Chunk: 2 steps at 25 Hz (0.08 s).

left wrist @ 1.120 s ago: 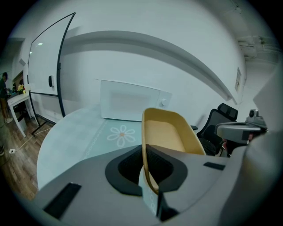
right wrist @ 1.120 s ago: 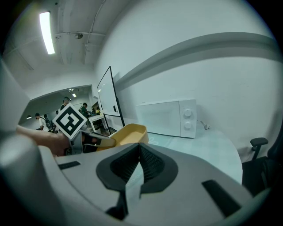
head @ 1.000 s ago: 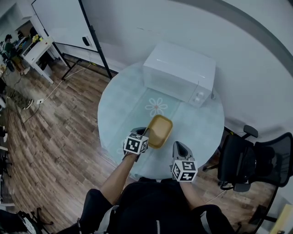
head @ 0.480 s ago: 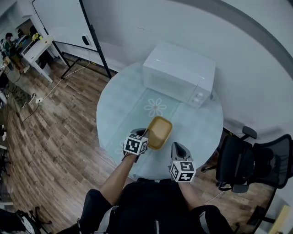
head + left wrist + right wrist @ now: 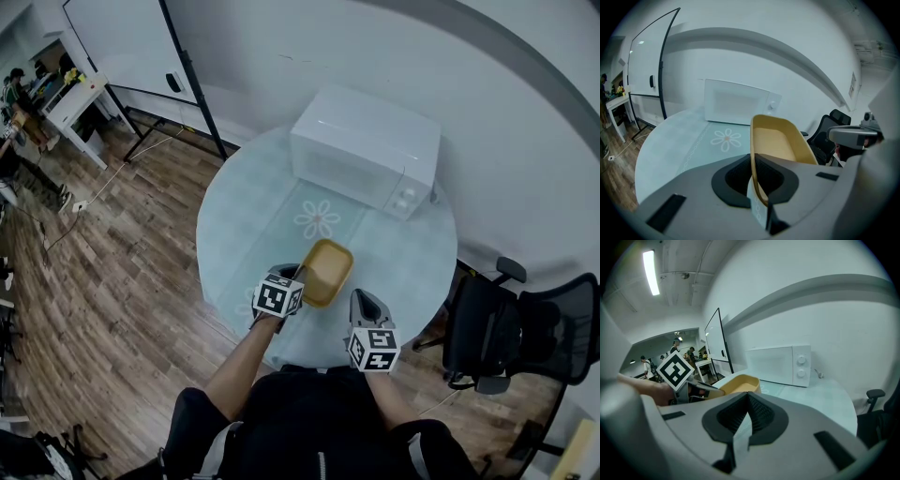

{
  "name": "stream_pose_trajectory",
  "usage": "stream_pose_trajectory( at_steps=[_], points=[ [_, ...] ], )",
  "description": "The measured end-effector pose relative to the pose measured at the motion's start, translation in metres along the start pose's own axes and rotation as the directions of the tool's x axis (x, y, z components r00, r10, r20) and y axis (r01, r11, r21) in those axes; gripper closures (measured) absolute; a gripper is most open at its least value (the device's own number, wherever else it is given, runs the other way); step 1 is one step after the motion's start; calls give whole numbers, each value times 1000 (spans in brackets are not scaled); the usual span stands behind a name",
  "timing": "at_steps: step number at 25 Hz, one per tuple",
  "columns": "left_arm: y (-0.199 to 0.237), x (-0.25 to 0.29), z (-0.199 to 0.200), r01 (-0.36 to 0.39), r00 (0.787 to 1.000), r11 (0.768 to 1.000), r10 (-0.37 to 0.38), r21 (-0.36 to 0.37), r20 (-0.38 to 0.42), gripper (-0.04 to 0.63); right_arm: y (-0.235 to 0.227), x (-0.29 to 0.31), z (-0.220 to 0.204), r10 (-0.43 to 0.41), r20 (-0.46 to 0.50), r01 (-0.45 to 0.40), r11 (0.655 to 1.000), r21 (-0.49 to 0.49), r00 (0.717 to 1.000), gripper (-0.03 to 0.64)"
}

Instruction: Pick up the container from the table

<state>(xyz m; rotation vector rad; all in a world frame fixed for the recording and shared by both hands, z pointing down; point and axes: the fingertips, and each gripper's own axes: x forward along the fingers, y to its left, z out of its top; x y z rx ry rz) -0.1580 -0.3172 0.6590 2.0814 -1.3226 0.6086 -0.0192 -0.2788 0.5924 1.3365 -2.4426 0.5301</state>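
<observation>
Round table (image 5: 242, 246), left gripper (image 5: 757, 176) pinching container (image 5: 776, 140) rim

A pale round table (image 5: 251, 211) with a flower motif (image 5: 319, 221) fills the middle of the head view, and a white microwave (image 5: 367, 150) stands on its far side by the wall. The white wall (image 5: 375, 47) carries a grey curved band (image 5: 534, 70) at upper right. Wood-plank floor (image 5: 112, 300) covers the left half. A whiteboard (image 5: 127, 42) on a black stand is at upper left, with a small white desk (image 5: 75, 101) beside it. A black office chair (image 5: 520, 333) sits at lower right. In the right gripper view, a strip light (image 5: 650, 272) glows at upper left.
</observation>
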Motion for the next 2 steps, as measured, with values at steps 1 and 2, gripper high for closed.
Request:
stream_pose_trajectory(
  at_steps=[1,2],
  points=[
    [1,0,0,0,1000,1000,0,-1,-1,574,1,0,-1,0,-1,0,1000,0,1000,594],
    [1,-1,0,0,1000,1000,0,-1,-1,574,1,0,-1,0,-3,0,1000,0,1000,594]
  ],
)
